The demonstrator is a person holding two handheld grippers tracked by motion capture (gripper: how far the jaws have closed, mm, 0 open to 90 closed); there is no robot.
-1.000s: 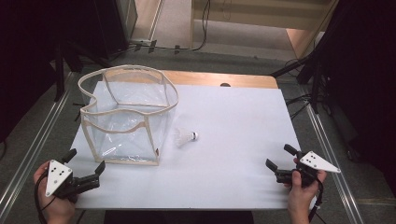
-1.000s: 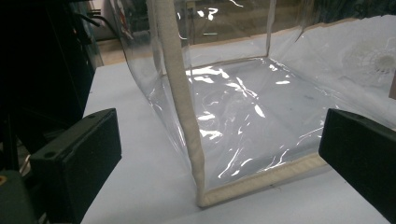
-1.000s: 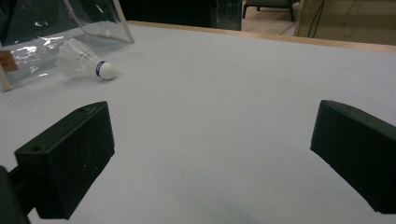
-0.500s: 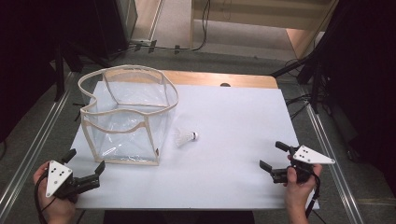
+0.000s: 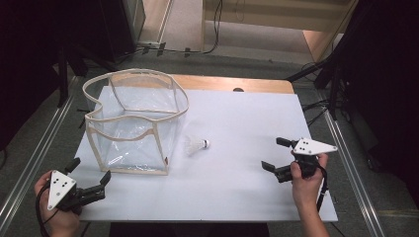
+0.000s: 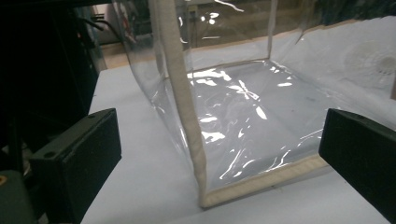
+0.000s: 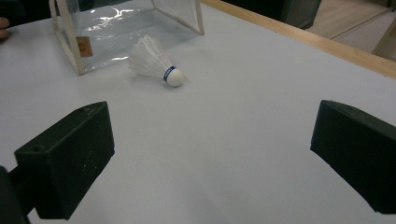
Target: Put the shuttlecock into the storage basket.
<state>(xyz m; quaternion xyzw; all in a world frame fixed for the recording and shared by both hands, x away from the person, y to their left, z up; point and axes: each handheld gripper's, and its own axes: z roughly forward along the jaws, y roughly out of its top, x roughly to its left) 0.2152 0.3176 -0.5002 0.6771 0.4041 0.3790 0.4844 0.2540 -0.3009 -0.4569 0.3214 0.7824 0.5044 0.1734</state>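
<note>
One shuttlecock (image 7: pixel 154 63) lies on our worktop (image 5: pixel 237 187) beside the clear bag (image 5: pixel 133 123); right gripper view resolves its blue-banded cork. Both the left gripper (image 5: pixel 89 178) and right gripper (image 5: pixel 274 154) fingers spread apart, empty.

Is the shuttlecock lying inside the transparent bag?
No, the shuttlecock lies on the white table, just outside the transparent bag.
</note>
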